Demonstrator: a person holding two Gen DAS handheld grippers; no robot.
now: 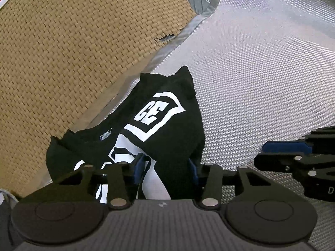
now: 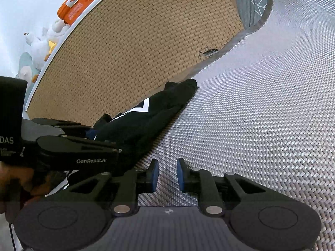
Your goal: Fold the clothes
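A black T-shirt [image 1: 167,125] with a white printed graphic lies bunched on a silver woven mat [image 1: 261,73], close to the mat's grey border. My left gripper [image 1: 166,167] has its jaws apart with folds of the shirt between the blue pads; whether they pinch the cloth is unclear. The shirt also shows in the right wrist view [image 2: 159,113]. My right gripper [image 2: 167,173] sits just right of the shirt, low over the mat, jaws a small gap apart and empty. It shows at the right edge of the left wrist view [image 1: 280,152].
A tan woven mat [image 1: 73,41] lies beyond the silver mat's grey border [image 1: 173,44]. A grey patterned cushion [image 2: 251,2] sits at the far end. An orange first-aid case [image 2: 79,2] and white plush toys [image 2: 41,41] lie past the tan mat.
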